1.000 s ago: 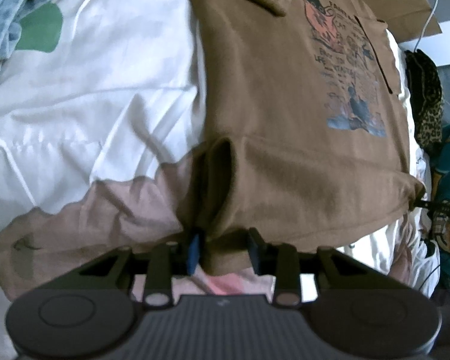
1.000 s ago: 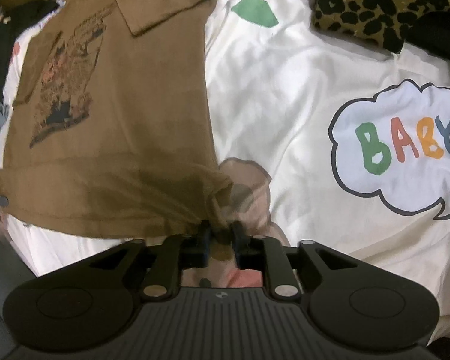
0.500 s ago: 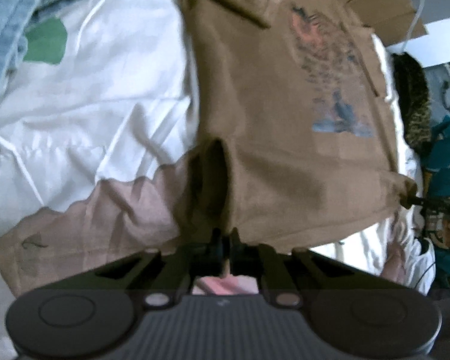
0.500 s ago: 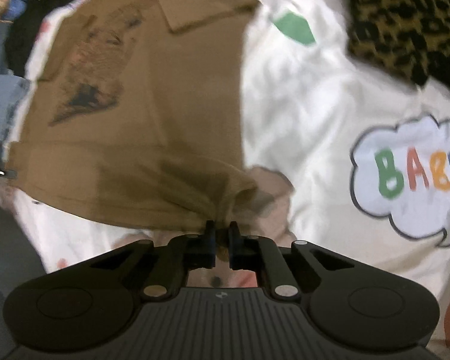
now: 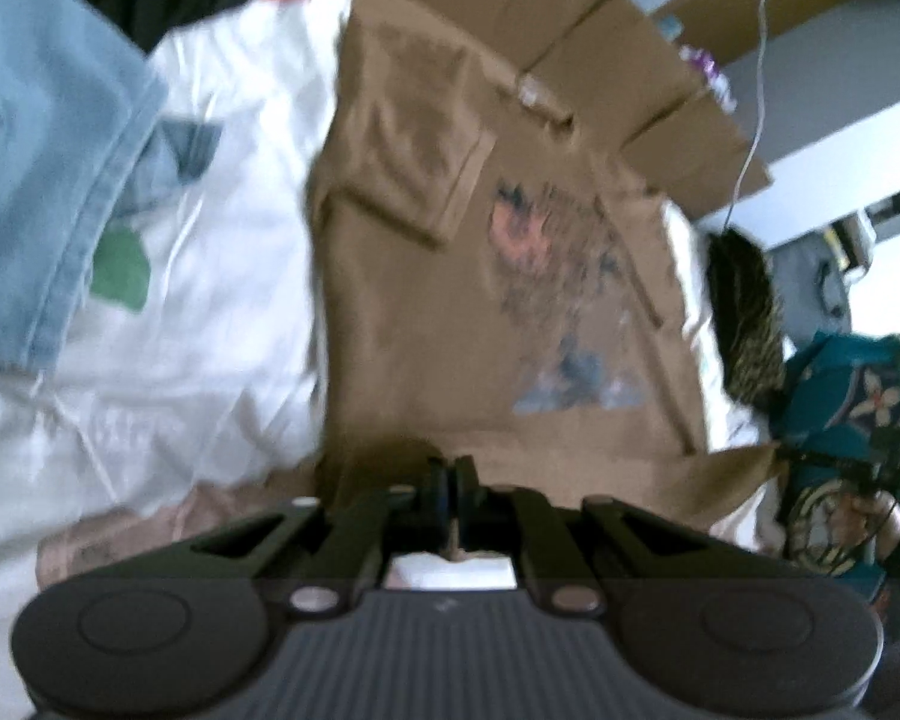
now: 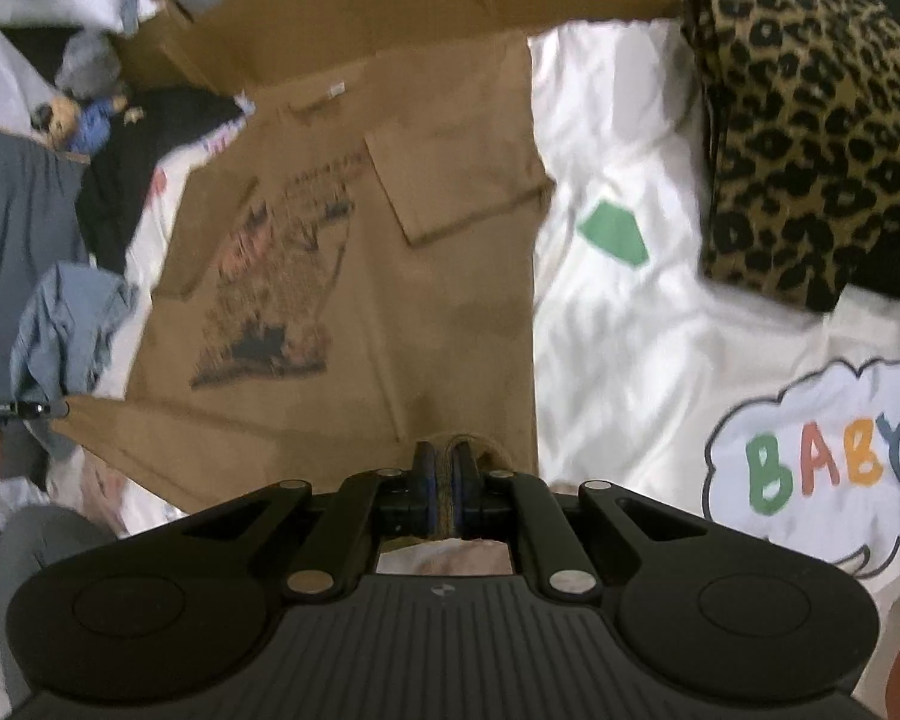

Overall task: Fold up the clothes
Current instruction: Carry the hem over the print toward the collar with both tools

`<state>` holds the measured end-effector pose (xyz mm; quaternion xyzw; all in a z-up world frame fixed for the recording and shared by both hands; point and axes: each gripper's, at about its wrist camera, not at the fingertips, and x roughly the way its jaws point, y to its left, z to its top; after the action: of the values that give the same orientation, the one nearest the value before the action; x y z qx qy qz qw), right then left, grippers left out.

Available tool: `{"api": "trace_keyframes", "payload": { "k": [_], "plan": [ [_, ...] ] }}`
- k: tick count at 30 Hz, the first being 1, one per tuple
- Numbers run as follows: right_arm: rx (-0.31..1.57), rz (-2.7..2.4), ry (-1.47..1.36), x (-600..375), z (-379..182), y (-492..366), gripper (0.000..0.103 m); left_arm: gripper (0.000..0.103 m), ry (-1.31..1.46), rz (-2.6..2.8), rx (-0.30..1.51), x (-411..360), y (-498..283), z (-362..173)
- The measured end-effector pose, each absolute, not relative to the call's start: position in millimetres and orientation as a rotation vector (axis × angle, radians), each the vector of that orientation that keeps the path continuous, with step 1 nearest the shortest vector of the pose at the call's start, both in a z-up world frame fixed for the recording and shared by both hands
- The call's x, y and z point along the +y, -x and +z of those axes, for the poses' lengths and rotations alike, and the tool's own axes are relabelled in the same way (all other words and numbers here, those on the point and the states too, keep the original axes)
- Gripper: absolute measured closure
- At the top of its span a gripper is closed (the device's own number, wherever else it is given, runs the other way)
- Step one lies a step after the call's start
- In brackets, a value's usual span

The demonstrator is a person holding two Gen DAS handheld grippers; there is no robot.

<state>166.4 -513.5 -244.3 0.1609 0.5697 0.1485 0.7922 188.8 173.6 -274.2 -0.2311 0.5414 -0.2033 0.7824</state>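
The brown T-shirt (image 5: 450, 312) lies spread on the bed's white printed cover (image 5: 222, 276), its sleeves folded in over the body and its collar toward the far edge by the cardboard box (image 6: 354, 6). The left claw (image 5: 449, 471) is clenched on one near hem corner, the right claw (image 6: 437, 468) on the other, a wad of cloth pinched between its pads (both corners raised off the cover). A leopard-print garment (image 6: 810, 138) sits at the bed's far right corner.
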Motion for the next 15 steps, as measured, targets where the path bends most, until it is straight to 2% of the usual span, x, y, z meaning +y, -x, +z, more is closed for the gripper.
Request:
{"api": "trace_keyframes", "payload": {
  "k": [6, 15],
  "plan": [
    [1.153, 0.253, -0.356, -522, -229, -183, 0.100, 0.101, 0.483, -0.400, 1.086, 186, -199, -247],
    [1.060, 0.165, -0.377, -525, -206, -220, 0.100, 0.101, 0.515, -0.272, 1.004, 193, -228, -240]
  ]
}}
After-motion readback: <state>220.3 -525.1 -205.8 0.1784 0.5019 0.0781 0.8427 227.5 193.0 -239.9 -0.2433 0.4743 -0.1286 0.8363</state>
